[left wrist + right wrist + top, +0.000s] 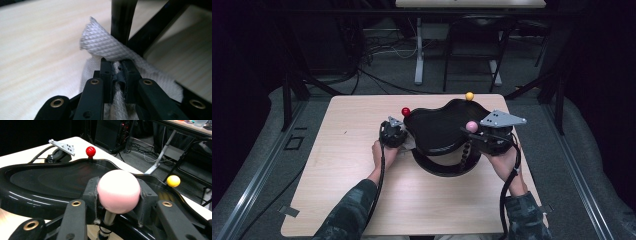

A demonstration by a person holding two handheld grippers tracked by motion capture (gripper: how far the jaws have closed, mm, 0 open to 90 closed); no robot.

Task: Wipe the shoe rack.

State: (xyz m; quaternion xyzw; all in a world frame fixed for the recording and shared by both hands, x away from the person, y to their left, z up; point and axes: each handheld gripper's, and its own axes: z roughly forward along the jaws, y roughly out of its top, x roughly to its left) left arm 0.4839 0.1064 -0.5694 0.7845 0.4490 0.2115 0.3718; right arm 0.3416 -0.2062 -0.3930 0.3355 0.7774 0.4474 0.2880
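A black three-lobed tray stands raised on a round black base in the middle of the wooden table. Coloured knobs sit at its tips: red, yellow and pink. My right gripper is shut on the pink knob, pads on both sides of the ball. My left gripper is at the tray's left edge, shut on a fold of white woven cloth, which sticks up past its jaws beside a black leg of the stand.
The bare wooden tabletop spreads to the left and front of the tray. In the right gripper view the left gripper with its grey plate lies beyond the tray near the red knob. Table legs and cables stand on the floor behind.
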